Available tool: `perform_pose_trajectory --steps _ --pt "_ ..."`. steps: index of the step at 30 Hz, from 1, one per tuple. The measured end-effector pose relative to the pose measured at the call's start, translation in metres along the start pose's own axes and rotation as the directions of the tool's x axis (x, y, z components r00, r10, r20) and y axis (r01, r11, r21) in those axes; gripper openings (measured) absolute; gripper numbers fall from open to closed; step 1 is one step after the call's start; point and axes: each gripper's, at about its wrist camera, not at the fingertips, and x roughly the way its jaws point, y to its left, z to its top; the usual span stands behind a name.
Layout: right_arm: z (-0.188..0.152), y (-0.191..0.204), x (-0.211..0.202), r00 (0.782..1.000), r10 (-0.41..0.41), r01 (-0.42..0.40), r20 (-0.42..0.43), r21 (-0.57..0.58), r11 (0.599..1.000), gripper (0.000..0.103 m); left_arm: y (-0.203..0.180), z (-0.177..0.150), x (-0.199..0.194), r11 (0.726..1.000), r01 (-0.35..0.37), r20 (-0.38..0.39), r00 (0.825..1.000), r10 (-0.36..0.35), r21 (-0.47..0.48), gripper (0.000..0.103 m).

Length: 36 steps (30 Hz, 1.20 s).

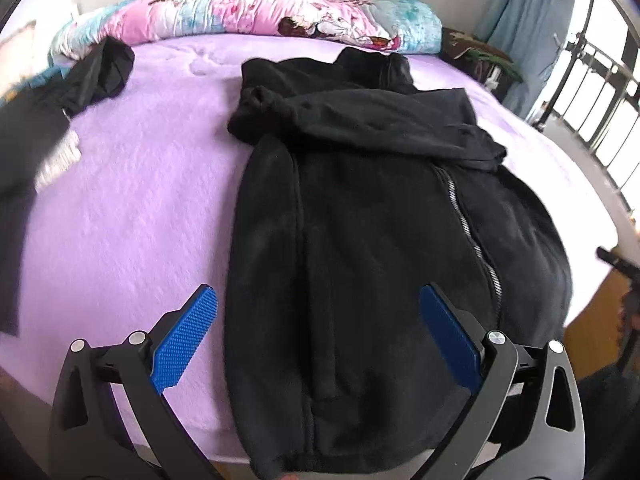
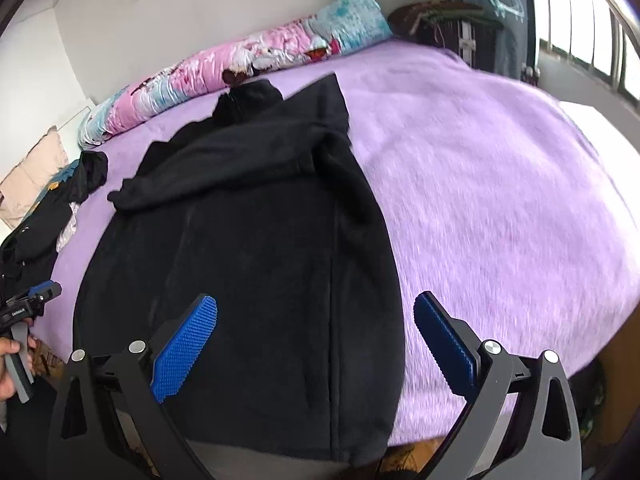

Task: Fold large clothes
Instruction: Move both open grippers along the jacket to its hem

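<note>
Right at the near edge of the bed, my left gripper (image 1: 318, 336) hangs spread wide with nothing between its blue pads (image 1: 186, 338), and the hem of the black fleece jacket (image 1: 360, 240) lies below the gap, drooping a little over the mattress edge. My right gripper (image 2: 316, 344) is just as wide and just as empty; its left pad sits over the jacket's hem and its right pad over bare purple blanket (image 2: 500, 184), so the garment's right side edge runs up between the two fingers. From the right wrist view I can see my other tool low at the left, held in my hand (image 2: 10, 364), just off the jacket's left side. The jacket lies flat, front up, zipper (image 1: 468, 224) closed, with one sleeve (image 1: 360, 116) folded across the chest and its cuff ending near the left shoulder. To the right of it the blanket is wide and open; to the left there is a narrower open strip before a heap of dark clothes (image 1: 100, 76). Farther back the collar points toward a rolled floral quilt (image 1: 256, 16) along the wall, and a window with railings (image 1: 592, 80) stands off to the far right.
</note>
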Motion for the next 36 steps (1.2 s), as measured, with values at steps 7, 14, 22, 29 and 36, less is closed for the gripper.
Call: perform_pose_trajectory --steps 7,14,22,29,36 --pt "-0.035 -0.037 0.012 0.997 0.021 -0.019 -0.071 0.022 1.0 0.097 0.018 -0.023 0.008 0.997 0.071 -0.035 0.997 -0.07 0.032 0.097" --pt "-0.056 -0.052 0.02 0.992 0.015 -0.01 -0.122 0.039 0.999 0.097 0.032 -0.036 0.007 0.992 0.12 -0.046 0.992 -0.121 -0.024 0.097" --pt "-0.079 -0.059 0.03 0.979 0.011 -0.001 -0.201 0.049 0.999 0.097 0.03 -0.056 0.023 0.996 0.077 -0.165 0.984 -0.068 0.051 0.097" --pt "-0.095 -0.058 0.048 0.958 0.063 -0.036 -0.279 0.099 0.994 0.097 0.049 -0.068 0.031 0.997 0.078 -0.208 0.975 -0.081 -0.022 0.097" --pt "-0.098 -0.046 0.063 0.949 0.059 -0.042 -0.31 0.063 0.997 0.098 0.042 -0.068 0.043 0.996 0.082 -0.227 0.971 -0.076 0.019 0.097"
